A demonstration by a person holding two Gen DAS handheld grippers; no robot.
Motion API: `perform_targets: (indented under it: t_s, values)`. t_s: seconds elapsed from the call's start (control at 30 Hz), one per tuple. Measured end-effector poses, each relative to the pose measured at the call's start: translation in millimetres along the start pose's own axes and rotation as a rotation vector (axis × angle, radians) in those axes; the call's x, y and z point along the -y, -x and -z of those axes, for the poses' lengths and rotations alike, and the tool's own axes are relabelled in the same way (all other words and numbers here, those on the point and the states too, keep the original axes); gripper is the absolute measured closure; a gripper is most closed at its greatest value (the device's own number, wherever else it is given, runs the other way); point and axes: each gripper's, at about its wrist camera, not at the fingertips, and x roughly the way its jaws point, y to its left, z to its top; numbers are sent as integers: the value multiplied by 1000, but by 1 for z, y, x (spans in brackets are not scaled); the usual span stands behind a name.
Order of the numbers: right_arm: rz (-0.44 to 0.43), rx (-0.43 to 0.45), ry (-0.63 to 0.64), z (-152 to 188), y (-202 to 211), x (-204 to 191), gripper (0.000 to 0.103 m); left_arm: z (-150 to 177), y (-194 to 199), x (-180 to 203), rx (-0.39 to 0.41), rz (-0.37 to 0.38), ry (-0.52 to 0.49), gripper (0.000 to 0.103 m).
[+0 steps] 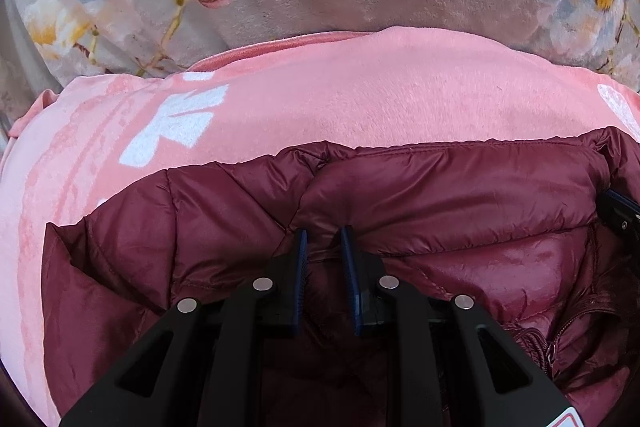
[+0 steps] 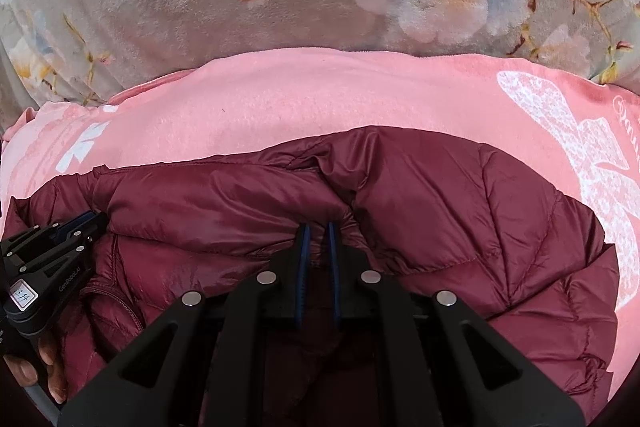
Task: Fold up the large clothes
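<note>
Here, left gripper (image 1: 324,233) and right gripper (image 2: 318,227), jaws narrow, pinching maroon jacket (image 1: 440,187).

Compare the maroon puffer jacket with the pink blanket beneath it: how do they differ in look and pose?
The maroon puffer jacket is shiny and quilted; the pink blanket is matte and fuzzy. The jacket is plain-coloured, while the blanket carries white prints. The jacket is bunched into folds, pinched by both tongs; the blanket lies spread flat beneath it. Both are soft fabric.
</note>
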Motion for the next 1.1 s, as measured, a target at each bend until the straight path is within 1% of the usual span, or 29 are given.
perform_targets:
  t_s: [0.63,0.8,0.83,0.87,0.9,0.93,0.97,1.0,1.03,1.07,1.1]
  values:
    - [8,5,17,-1,-2,-3,95,-1,3,3,-5,-26,-20,84]
    - [-29,13,-12,-1,0,4,95,-3,3,4,-8,-39,-24,83]
    - [-38,16,-22,0,3,6,94,-2,5,5,-6,-52,-31,82]
    - [-41,12,-43,3,11,10,94,0,11,5,-6,-70,-35,78]
    - [-32,1,-69,8,22,14,94,3,17,3,-17,-90,-33,70]
    - [-43,-5,-106,14,38,20,92,9,29,-4,-37,-116,-8,52]
    - [-74,-3,-138,23,58,26,87,20,52,-17,-41,-72,43,43]
    - [-111,5,-152,39,89,35,71,29,67,-26,-41,-21,67,40]
    - [-119,19,-146,53,112,42,60,45,91,-40,-48,49,90,37]
    - [-109,41,-123,76,147,53,56,62,112,-54,-62,83,104,35]
    - [-96,50,-105,92,166,60,48,79,130,-68,-71,107,120,33]
